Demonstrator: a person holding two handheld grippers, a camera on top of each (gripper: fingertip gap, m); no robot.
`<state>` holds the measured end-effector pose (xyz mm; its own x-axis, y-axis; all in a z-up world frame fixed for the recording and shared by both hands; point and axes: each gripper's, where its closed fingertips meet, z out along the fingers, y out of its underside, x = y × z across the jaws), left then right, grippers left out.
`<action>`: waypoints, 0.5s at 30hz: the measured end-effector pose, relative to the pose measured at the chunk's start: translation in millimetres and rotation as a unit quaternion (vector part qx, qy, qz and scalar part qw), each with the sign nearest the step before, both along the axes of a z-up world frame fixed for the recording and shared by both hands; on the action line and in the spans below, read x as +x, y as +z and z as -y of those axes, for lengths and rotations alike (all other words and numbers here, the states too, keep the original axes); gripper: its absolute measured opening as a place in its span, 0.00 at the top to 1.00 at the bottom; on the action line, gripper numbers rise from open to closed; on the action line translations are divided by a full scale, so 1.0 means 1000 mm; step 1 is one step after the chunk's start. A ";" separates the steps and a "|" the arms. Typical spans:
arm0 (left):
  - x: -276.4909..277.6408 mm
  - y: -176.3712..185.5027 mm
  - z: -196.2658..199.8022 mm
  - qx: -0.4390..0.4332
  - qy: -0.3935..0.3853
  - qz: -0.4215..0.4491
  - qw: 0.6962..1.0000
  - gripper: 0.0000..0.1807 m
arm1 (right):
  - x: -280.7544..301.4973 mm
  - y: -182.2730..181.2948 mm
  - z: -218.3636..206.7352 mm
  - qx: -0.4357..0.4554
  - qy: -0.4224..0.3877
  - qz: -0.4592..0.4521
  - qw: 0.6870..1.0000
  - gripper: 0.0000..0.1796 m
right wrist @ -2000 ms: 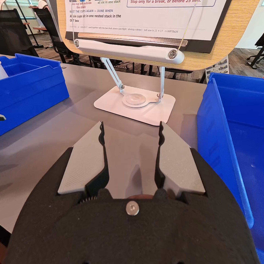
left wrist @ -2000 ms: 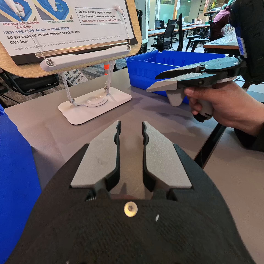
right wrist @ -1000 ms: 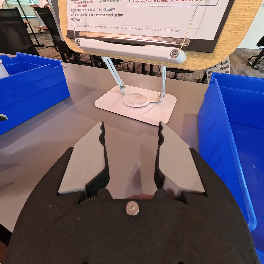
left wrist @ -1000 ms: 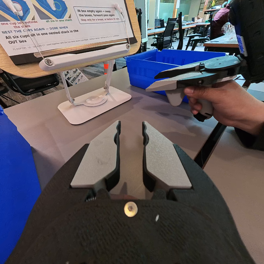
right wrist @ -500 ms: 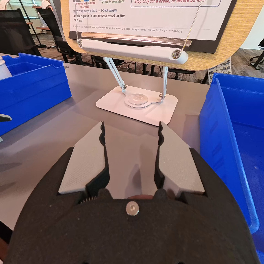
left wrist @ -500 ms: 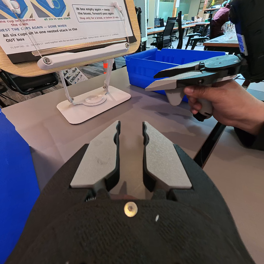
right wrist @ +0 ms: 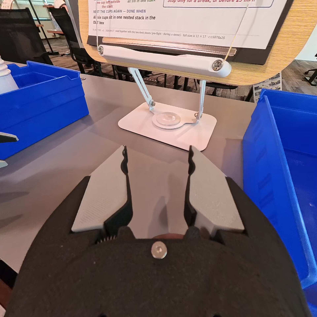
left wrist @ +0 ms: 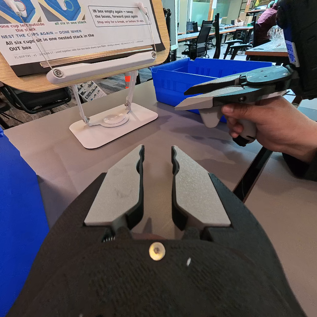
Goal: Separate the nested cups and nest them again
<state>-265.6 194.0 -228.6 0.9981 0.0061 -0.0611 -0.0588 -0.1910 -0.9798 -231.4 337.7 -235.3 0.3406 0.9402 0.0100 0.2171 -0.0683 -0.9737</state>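
Far left of right tool, likely cups, blue bin

1. Two blue bins: left bin, right bin.
2. Two grippers: left gripper, right gripper, both with fingers apart.
3. One document stand (white base, wooden board).
4. One grey table.
5. One white cup stack, partly seen.

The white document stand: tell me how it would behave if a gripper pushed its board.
The document stand looks top-heavy: a wide board on two thin struts, so it may rock or tip. Its flat base probably slides on the smooth table.
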 end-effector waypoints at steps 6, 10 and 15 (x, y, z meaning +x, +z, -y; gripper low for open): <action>0.000 0.001 0.001 0.002 -0.001 -0.007 1.000 0.89 | -0.003 -0.001 0.017 0.022 0.052 0.014 0.998 0.93; 0.002 0.007 0.002 0.015 -0.004 -0.026 1.000 1.00 | -0.005 -0.003 0.021 0.044 0.056 0.026 0.997 1.00; 0.000 0.003 0.002 0.006 0.000 -0.017 1.000 0.96 | -0.005 -0.003 0.018 0.039 0.047 0.024 0.998 0.91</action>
